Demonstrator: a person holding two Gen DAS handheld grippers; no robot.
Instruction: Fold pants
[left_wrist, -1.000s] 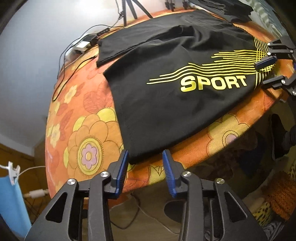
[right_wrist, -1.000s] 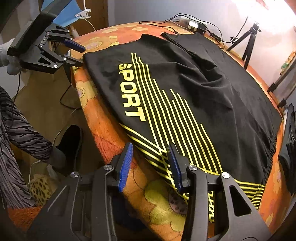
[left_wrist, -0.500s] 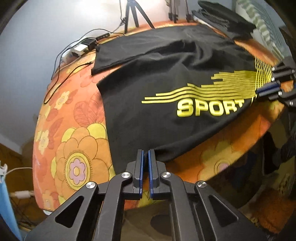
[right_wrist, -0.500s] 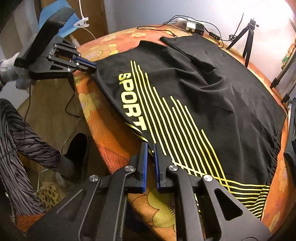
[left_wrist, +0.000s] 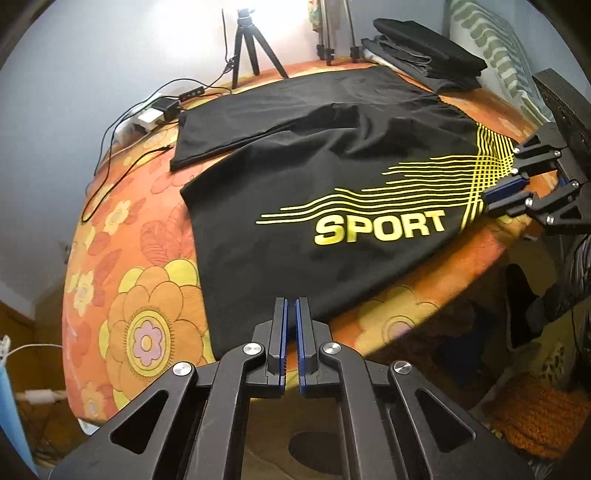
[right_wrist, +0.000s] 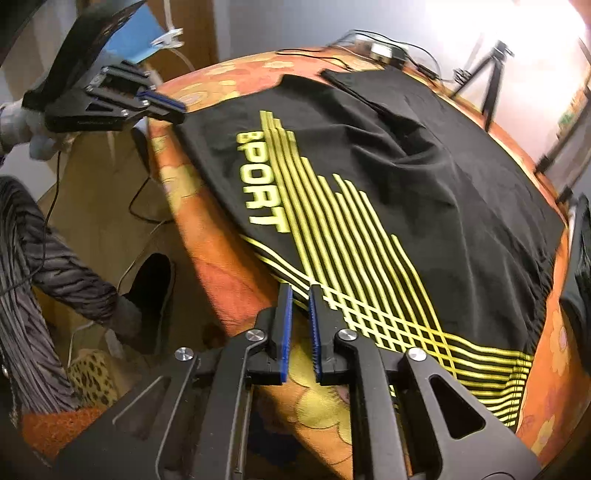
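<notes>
Warm indoor light, strong fisheye bend

Glare blows out the wall behind the tripod (left_wrist: 246, 48) in both views; the right view is motion-blurred, frame corners go black, and the pants (left_wrist: 332, 177) stay readable.

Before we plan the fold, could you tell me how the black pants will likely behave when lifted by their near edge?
The pants look thin and already wrinkle, so they would probably sag between the left gripper and right gripper. They seem light, likely dragging on the floral cover.
</notes>
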